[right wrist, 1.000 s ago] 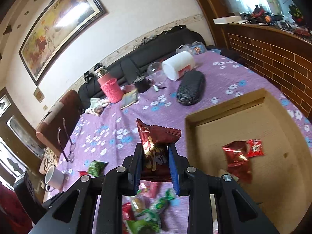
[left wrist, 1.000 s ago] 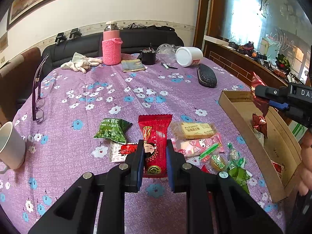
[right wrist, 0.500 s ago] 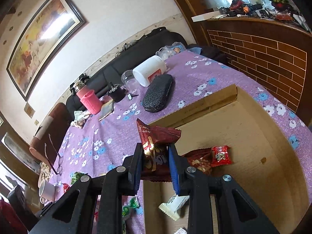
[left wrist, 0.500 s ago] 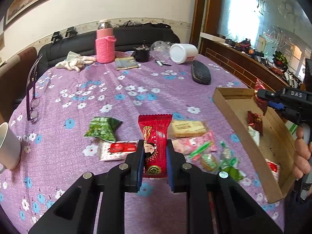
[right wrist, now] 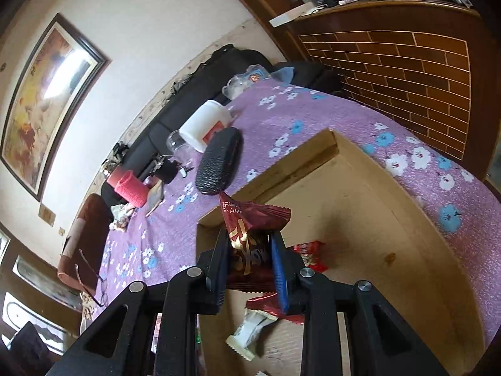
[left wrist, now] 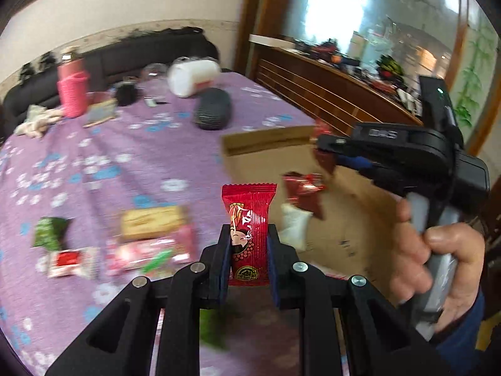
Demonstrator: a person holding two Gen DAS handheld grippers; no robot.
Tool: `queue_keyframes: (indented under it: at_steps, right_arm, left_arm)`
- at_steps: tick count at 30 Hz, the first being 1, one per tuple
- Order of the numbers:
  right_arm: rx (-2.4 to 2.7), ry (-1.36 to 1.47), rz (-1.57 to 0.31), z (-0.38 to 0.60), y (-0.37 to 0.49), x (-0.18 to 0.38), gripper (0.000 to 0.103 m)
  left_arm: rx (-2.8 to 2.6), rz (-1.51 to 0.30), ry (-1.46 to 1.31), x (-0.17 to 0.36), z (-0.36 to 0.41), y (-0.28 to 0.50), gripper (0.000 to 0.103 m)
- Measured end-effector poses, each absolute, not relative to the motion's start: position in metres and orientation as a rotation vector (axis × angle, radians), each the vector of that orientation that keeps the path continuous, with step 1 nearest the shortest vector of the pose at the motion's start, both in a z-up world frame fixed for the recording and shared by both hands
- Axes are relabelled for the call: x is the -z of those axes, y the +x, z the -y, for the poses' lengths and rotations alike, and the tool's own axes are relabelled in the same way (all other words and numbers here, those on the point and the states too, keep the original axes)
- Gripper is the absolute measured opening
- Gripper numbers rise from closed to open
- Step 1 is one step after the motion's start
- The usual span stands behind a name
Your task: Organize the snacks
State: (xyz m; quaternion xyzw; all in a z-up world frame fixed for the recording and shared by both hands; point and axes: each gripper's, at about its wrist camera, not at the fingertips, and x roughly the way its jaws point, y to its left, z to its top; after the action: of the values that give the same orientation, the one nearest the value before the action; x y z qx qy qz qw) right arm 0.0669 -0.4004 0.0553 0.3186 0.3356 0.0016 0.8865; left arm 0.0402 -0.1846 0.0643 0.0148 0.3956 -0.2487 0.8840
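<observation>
Cardboard walls of the open box [right wrist: 316, 163] ring the spot under your right claw [right wrist: 249, 258], which is closed on a dark red snack packet [right wrist: 250, 222] and hangs above the box floor, where a few packets [right wrist: 308, 255] already lie. That placement suggests you mean to drop it in with them. Your left claw [left wrist: 247, 250] is clamped on a bright red candy packet [left wrist: 249, 219], held upright and clear of the desk [left wrist: 141, 156], at the box's near edge, likely waiting its turn. Your right hand [left wrist: 438, 266] grips the handle from the side, claw angled inward over the box. More snacks [left wrist: 150, 235] remain on the purple cloth beside it.
</observation>
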Motion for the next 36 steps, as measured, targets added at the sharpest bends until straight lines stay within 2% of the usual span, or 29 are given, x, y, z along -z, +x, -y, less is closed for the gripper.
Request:
queue_keyframes:
  at_steps: [9,21,30,36]
  right_arm:
    - [0.15,0.637,-0.768,0.421,0.071,-0.043,0.027]
    - [0.185,0.638,-0.817,0.425,0.076,-0.033,0.028]
    - [0.184,0.635,-0.77,0.422,0.071,-0.042,0.028]
    - [0.13,0.638,-0.707,0.414,0.065,-0.052,0.028]
  left_arm:
    - [0.641,-0.913,0.052,-0.035,0.249,0.038,0.019]
    - [0.665,-0.926,0.044,-0.024,0.251,0.039,0.019]
    - [0.66,-0.913,0.024,-0.029,0.246,0.038,0.031]
    - [0.633,-0.903,0.0,-0.042,0.232,0.038,0.033]
